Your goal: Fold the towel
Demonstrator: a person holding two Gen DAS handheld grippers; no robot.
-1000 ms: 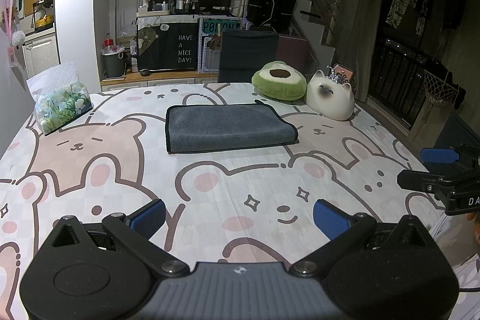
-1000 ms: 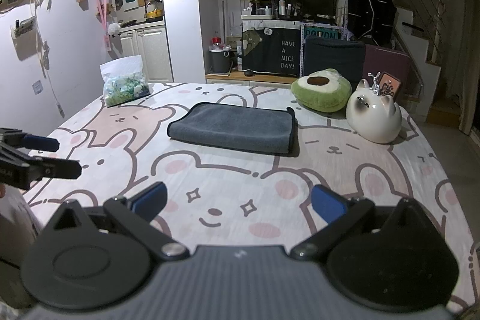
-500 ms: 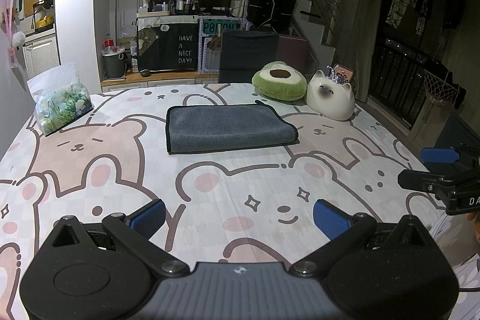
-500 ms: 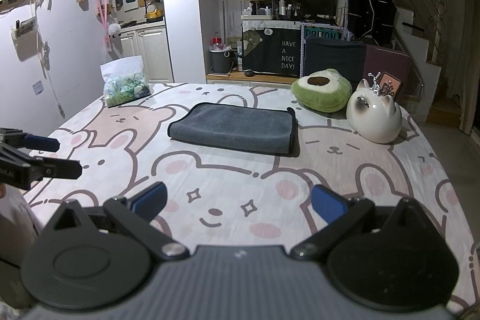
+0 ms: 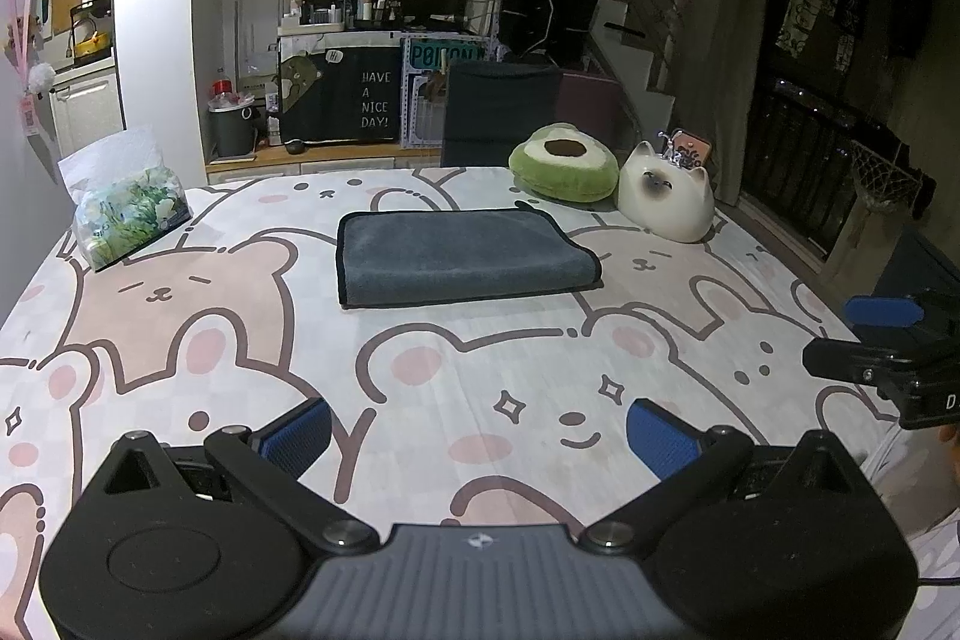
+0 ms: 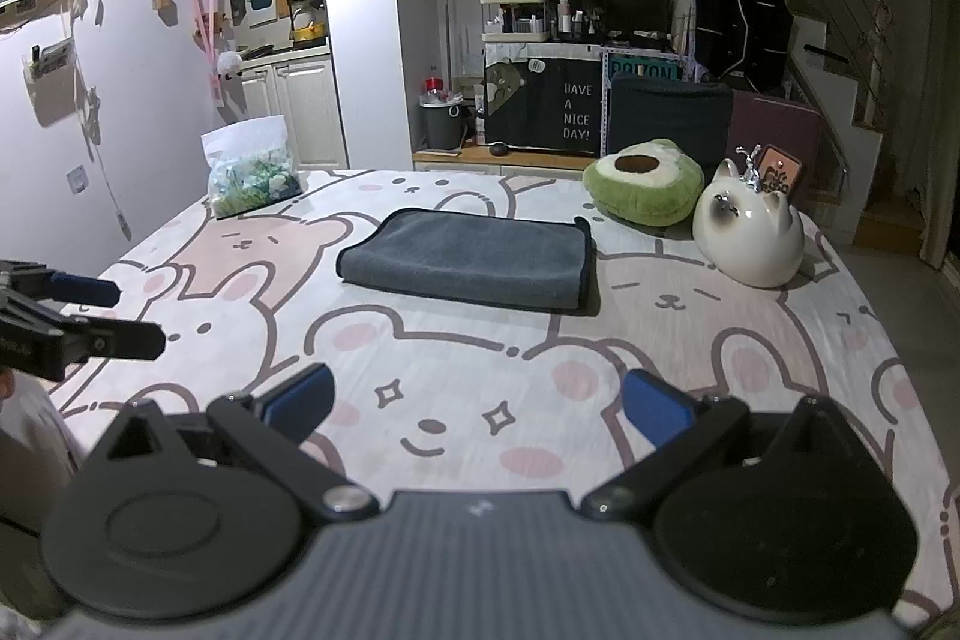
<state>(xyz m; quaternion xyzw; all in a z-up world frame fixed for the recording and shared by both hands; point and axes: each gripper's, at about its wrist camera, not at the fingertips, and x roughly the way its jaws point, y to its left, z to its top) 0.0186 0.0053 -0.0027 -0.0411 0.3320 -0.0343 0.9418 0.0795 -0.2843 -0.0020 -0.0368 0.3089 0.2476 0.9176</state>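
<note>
A dark grey towel (image 5: 459,256) lies folded into a flat rectangle on the bear-print table cover (image 5: 420,376), toward the far middle. It also shows in the right wrist view (image 6: 474,259). My left gripper (image 5: 478,437) is open and empty, held above the near edge, well short of the towel. My right gripper (image 6: 477,407) is open and empty, also near the front edge. Each gripper shows at the side of the other's view: the right gripper (image 5: 864,340) and the left gripper (image 6: 114,319).
A green avocado cushion (image 5: 564,163) and a white cat figure (image 5: 666,193) sit at the far right of the table. A plastic bag with green and white contents (image 5: 129,208) stands at the far left. A dark chair (image 5: 498,112) is behind the table.
</note>
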